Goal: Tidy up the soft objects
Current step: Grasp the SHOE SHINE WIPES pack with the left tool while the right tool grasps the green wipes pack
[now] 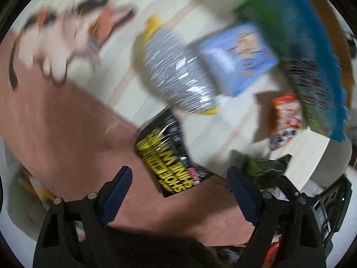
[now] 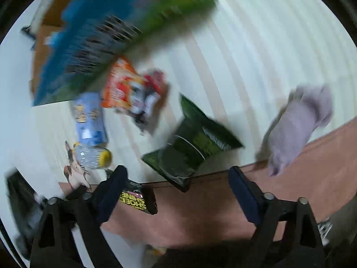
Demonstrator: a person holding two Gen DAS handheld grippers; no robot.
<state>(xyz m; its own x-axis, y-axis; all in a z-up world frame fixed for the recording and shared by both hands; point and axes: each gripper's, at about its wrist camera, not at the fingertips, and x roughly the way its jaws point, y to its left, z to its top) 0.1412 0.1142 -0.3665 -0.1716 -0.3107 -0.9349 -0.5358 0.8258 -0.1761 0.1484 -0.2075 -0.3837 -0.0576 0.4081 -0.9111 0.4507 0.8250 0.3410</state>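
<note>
Both the left gripper and right gripper gape with nothing between their 2 fingers. The lavender plush straddles the brown mat edge, ahead-right of the right gripper; the black packet overlaps that mat's edge.

A pale striped worktop carries a reddish-brown mat along its near side. A clear plastic bottle with a yellow cap lies on its side just beside a light blue box. A black packet printed "SHOE SHINE" in yellow rests partly on the mat. At the far edge stands a large blue and green board, badly blurred.
</note>
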